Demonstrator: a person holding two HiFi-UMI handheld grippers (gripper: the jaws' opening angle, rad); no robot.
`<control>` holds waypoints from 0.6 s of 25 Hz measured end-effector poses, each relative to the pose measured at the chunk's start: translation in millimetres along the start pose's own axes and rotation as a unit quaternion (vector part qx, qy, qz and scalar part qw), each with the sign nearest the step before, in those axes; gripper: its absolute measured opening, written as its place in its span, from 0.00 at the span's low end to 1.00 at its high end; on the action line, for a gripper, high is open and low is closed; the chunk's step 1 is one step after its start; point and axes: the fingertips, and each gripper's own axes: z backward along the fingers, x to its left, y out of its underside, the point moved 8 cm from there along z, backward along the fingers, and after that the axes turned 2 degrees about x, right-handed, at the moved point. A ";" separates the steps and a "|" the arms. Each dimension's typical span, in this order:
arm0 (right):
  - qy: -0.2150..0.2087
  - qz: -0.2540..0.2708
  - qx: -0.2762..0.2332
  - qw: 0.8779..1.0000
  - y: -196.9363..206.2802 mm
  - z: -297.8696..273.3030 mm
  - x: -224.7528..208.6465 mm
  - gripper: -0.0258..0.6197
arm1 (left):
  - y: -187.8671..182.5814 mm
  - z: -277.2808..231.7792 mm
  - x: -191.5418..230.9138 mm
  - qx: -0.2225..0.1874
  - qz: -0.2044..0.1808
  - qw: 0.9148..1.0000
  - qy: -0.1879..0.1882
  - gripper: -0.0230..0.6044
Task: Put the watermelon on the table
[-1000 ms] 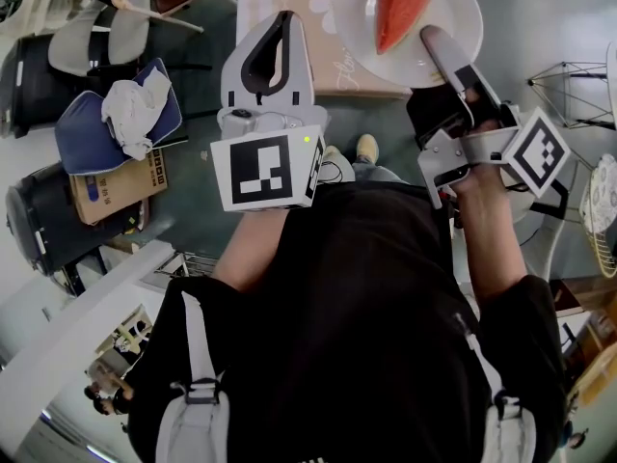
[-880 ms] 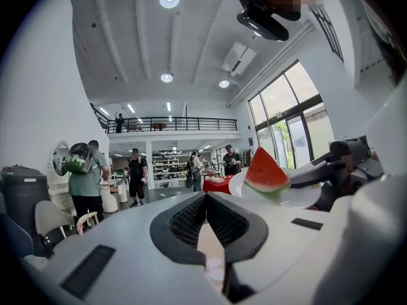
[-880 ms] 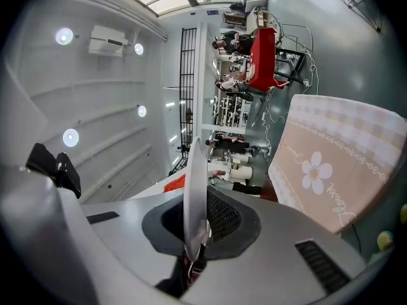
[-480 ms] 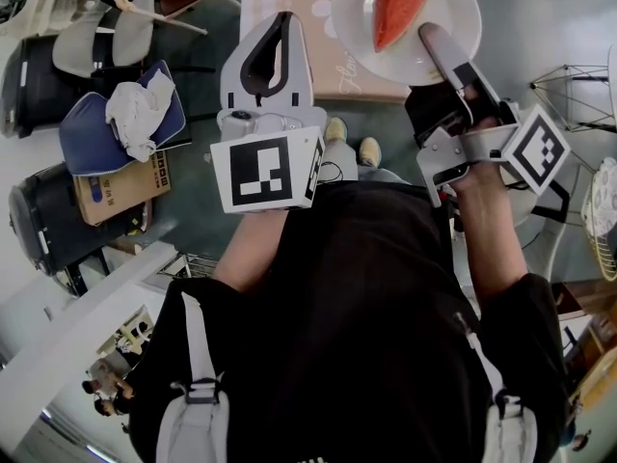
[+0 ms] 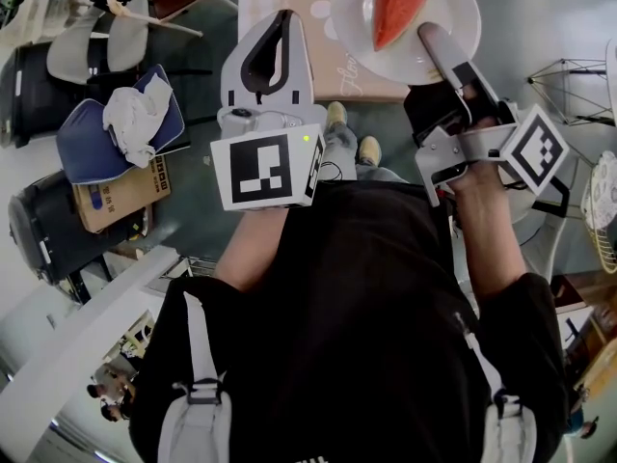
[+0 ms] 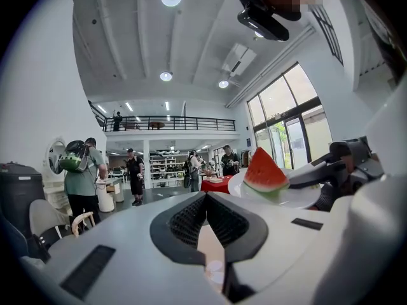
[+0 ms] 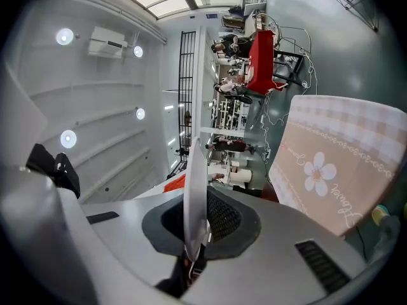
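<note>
Now: red watermelon wedge (image 5: 395, 10), green rind, on white plate (image 5: 453, 3); right gripper (image 5: 434, 39) fingers pinch rim; left gripper (image 5: 273, 29) fingers together.

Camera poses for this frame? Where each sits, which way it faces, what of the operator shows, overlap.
Head view: on the person's head, facing steeply down; shows torso, left gripper, right gripper, plate, watermelon, table.
Left gripper view: on the left gripper, facing level across a hall; shows its shut jaws, the right gripper at right.
Right gripper view: on the right gripper, rolled sideways, facing the table; shows its jaws shut on the plate's rim.
Shared: all three see the plate.
</note>
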 end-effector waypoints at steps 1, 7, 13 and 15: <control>0.001 0.000 -0.001 1.000 0.3 -1.5 -0.3 0.07 | -0.5 -1.4 1.8 -0.002 -0.001 1.000 0.001 0.05; 0.004 0.003 -0.006 1.000 0.3 -18.0 4.9 0.07 | -4.2 -11.5 17.1 0.004 0.000 1.000 0.010 0.05; 0.014 0.003 -0.011 1.000 5.2 -66.4 -8.6 0.07 | 11.0 -42.8 62.0 0.008 0.011 1.000 0.014 0.05; 0.015 0.006 -0.014 1.000 5.3 -74.8 -9.9 0.07 | 13.1 -49.7 69.0 0.005 0.014 1.000 0.017 0.05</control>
